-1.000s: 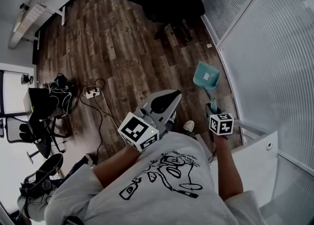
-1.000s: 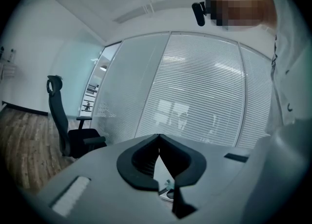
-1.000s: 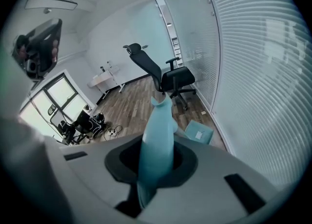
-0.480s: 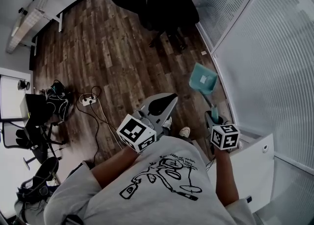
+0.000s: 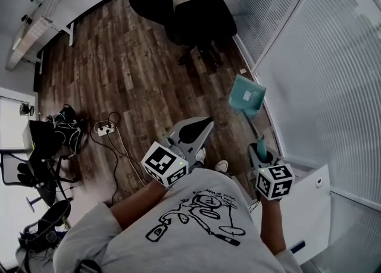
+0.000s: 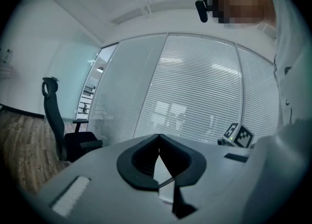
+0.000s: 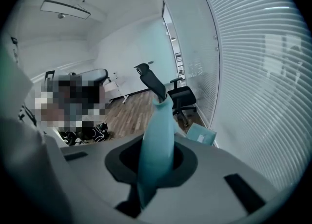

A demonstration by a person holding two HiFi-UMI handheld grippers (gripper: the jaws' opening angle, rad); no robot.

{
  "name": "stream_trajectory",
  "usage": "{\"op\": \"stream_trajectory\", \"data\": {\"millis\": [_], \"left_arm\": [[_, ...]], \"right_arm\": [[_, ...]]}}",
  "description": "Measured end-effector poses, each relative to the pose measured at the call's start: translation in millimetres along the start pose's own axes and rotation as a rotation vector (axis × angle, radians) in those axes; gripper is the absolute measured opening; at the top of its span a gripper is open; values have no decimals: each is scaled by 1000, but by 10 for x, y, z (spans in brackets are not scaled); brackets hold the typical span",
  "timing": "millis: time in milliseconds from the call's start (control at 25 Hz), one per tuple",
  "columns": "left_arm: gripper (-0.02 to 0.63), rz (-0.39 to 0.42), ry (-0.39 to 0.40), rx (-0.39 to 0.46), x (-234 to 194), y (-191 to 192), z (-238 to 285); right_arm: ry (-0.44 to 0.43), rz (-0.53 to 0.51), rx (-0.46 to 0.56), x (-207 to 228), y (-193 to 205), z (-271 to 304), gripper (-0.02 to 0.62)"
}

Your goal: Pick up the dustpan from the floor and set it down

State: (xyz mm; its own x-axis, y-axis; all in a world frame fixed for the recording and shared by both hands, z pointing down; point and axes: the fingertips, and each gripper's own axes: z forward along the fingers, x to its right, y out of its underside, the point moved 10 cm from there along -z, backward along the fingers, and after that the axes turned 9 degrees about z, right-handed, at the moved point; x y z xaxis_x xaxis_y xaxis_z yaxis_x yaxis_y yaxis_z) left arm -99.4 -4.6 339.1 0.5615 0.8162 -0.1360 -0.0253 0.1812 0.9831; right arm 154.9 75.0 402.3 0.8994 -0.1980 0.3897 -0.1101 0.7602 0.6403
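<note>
A teal dustpan (image 5: 247, 96) with a long teal handle (image 5: 256, 129) hangs above the wooden floor beside the glass wall. My right gripper (image 5: 260, 148) is shut on the handle's upper end. In the right gripper view the handle (image 7: 157, 135) runs up between the jaws, and the pan (image 7: 201, 134) shows below, off the floor. My left gripper (image 5: 202, 124) is held level in front of the person, jaws together with nothing between them. In the left gripper view the left gripper (image 6: 159, 142) points at the blinds.
Two black office chairs (image 5: 202, 13) stand ahead near the glass wall with blinds (image 5: 309, 57). A power strip with cables (image 5: 106, 127) and bags (image 5: 62, 126) lie on the floor at left. A white cabinet (image 5: 309, 206) is at the right. The person's shoe (image 5: 221, 166) is below.
My right gripper has risen toward the head camera with the dustpan in it, and the pan has lifted clear of the floor. The left gripper has stayed put.
</note>
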Motion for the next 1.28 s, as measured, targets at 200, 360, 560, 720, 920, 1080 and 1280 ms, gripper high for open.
{"op": "stream_trajectory", "data": {"millis": [200, 360, 560, 720, 920, 1080, 1280], "left_arm": [[2, -3, 5, -4, -10, -25, 35], [2, -4, 9, -6, 5, -13, 24], [2, -3, 10, -10, 21, -3, 22], [2, -6, 9, -14, -23, -17, 32], [2, -11, 9, -16, -30, -10, 14], [2, -13, 4, -18, -57, -11, 4], [2, -16, -4, -19, -63, 20, -54]], "right_arm": [[3, -21, 27, -79, -129, -180, 20], [6, -38, 40, -132, -151, -253, 20], [4, -36, 51, -143, -162, -295, 18], [-1, -28, 48, -150, -206, -275, 18], [-3, -17, 40, -142, -165, -225, 17], [-1, -10, 30, -111, -136, -148, 17], [0, -9, 16, -86, -52, -60, 17]]}}
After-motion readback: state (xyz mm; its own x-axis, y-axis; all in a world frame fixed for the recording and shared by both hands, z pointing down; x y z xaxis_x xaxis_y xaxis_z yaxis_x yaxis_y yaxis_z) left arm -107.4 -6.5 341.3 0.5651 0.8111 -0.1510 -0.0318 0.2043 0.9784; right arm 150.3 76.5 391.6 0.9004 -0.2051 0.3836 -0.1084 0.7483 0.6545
